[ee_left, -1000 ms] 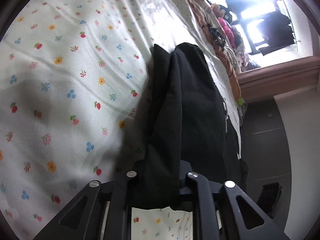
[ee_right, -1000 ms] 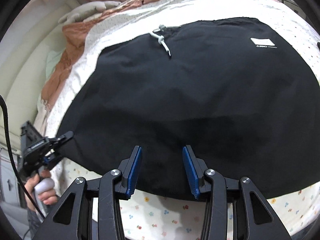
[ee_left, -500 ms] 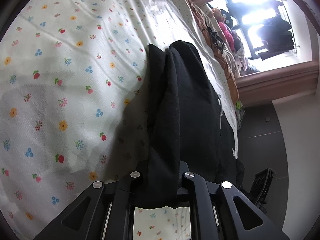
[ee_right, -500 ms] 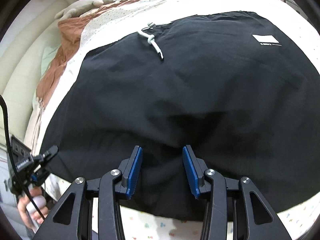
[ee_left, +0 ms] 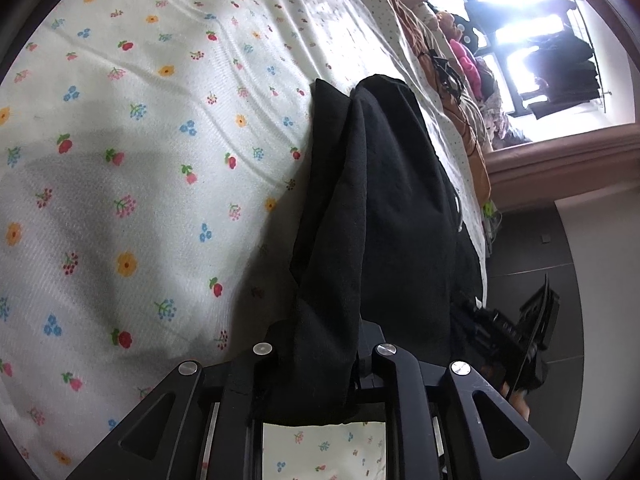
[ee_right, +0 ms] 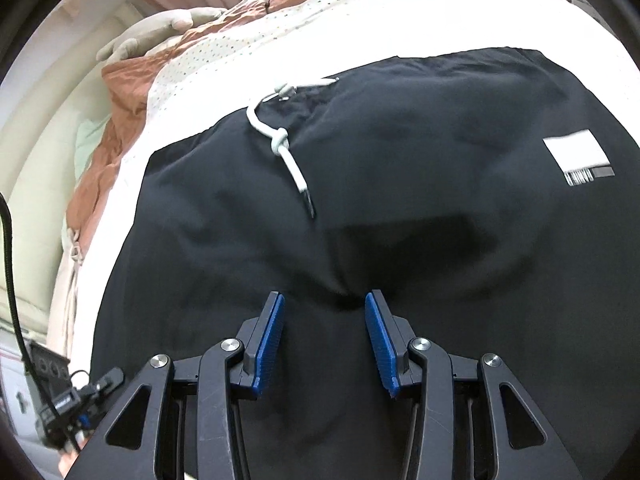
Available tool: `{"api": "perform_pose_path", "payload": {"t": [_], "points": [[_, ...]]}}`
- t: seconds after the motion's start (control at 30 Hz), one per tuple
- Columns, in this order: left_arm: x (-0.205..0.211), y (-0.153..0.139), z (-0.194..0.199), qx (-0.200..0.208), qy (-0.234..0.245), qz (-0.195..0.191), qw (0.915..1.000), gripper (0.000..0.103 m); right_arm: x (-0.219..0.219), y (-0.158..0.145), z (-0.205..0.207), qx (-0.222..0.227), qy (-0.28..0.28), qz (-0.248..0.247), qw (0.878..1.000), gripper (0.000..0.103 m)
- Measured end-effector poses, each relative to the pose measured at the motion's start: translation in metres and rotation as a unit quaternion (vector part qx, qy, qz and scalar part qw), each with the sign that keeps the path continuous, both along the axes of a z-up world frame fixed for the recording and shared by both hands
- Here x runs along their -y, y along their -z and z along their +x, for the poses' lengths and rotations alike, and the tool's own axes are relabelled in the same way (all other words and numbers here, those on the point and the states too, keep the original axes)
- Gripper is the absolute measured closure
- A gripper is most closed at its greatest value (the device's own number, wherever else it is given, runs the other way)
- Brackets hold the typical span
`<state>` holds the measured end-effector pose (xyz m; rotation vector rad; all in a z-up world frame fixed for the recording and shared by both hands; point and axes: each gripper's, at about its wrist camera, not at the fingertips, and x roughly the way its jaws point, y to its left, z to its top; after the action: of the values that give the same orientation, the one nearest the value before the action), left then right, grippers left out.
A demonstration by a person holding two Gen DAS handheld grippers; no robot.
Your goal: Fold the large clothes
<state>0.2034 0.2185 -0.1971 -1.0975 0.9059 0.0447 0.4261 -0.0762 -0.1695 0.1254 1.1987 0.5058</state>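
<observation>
- State: my left tongs (ee_left: 316, 364) have a bunched edge of the black garment (ee_right: 360, 248) between the jaws; the jaws have just been opening a little, yet the cloth is still pinched there. My right tongs (ee_right: 325, 340) stand partly open and empty, blue pads (ee_right: 272, 344) clear of the fabric, poised above its middle.
- Location: the garment lies spread on the bed, over the floral sheet (ee_left: 160, 160). Its white drawstring (ee_right: 286, 148) is at the far edge from my right tongs; the white label (ee_right: 576, 154) is to the right of the drawstring.
- Risk 1: with the left jaws loosening, the gathered edge could slip out, and the lifted fold would fall back unevenly.
- Risk 2: if my right tongs close where they hover, they may take several layers, or the sheet beneath, and drag a crease into the fold.
- Risk 3: the loose drawstring could get trapped inside the fold.
- Materials: the garment is thin, matte, woven cloth, limp, with soft wrinkles. The cord is round, knotted, with a dark tip. The sheet is pale, finely ribbed cotton printed with small flowers.
</observation>
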Motion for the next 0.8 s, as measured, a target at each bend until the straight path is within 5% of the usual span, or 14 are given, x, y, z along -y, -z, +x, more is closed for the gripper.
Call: {"api": "perform_pose_path", "payload": {"t": [0.37,0.57,0.8], "points": [[-0.001,0.003,0.002,-0.004,0.002,0.005,1.0,0.084,-0.035,0.003,0.043,0.028,-0.026,-0.013,0.999,0.06],[0.0,0.003,0.001,-0.004,-0.001,0.006,1.0,0.084,-0.036,0.005,0.061,0.032,-0.014,-0.014,0.999,0.094],[0.001,0.002,-0.004,-0.005,-0.009,0.006,0.9999,0.084,-0.024,0.005,0.031,0.028,-0.031,-0.001,0.999,0.097]]}}
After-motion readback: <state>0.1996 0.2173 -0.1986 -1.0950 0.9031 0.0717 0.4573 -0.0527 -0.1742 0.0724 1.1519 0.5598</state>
